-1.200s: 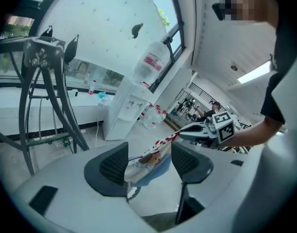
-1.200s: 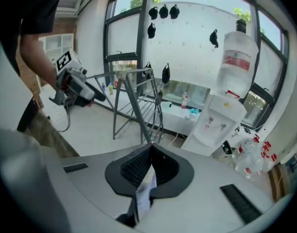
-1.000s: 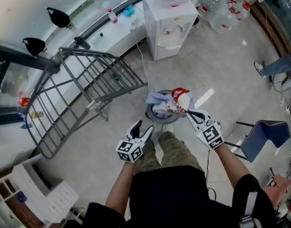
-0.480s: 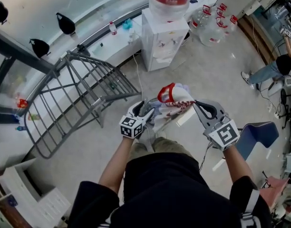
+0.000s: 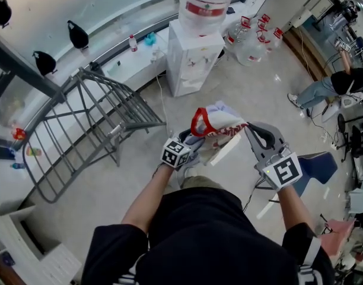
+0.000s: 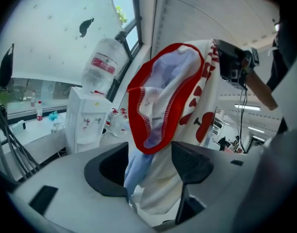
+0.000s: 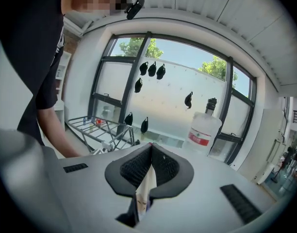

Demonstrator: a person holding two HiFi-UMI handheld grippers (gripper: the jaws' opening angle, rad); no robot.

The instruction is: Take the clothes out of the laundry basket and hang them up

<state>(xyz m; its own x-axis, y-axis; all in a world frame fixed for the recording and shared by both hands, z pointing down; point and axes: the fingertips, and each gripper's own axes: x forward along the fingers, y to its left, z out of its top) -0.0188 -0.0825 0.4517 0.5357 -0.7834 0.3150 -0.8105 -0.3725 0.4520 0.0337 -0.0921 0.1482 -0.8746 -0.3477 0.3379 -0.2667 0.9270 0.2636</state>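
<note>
A white garment [image 5: 220, 125] with red trim and red print hangs in the air in front of me. My right gripper [image 5: 248, 127] is shut on its right edge; in the right gripper view a strip of cloth [image 7: 146, 186] is pinched between the closed pads of that gripper [image 7: 149, 147]. My left gripper [image 5: 190, 139] is at the garment's left side. In the left gripper view its jaws [image 6: 148, 160] stand apart, with the garment [image 6: 165, 96] hanging down between them. The laundry basket is hidden below my hands.
A grey drying rack [image 5: 80, 129] stands to the left by the window, also seen as the rack [image 7: 102, 130]. A white water dispenser [image 5: 193, 58] with spare jugs [image 5: 250, 40] stands ahead. A blue chair [image 5: 315, 165] and a seated person [image 5: 330, 88] are at the right.
Both grippers have risen, the right one lifting the garment out of the basket. The left gripper moved right and up to the garment's left side.
</note>
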